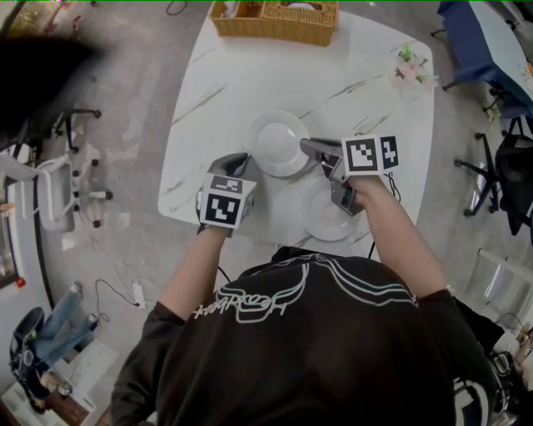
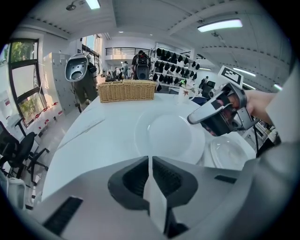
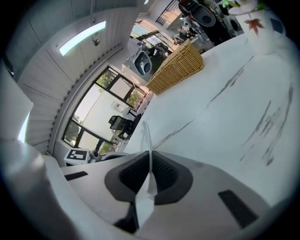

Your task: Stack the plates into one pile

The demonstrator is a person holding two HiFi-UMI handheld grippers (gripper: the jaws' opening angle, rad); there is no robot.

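Observation:
A white plate sits mid-table, held by both grippers at opposite sides. My left gripper is shut on its near-left rim; in the left gripper view the rim shows as a white sliver between the pads, with the plate spreading ahead. My right gripper is shut on the right rim, its tip on the plate's edge. In the right gripper view the plate is seen edge-on in the closed jaws. A second white plate lies flat on the table beneath the right hand, also seen in the left gripper view.
A wicker basket stands at the far edge of the white marble table. A small flower vase sits at the far right corner. Office chairs stand on the floor to the left, more furniture to the right.

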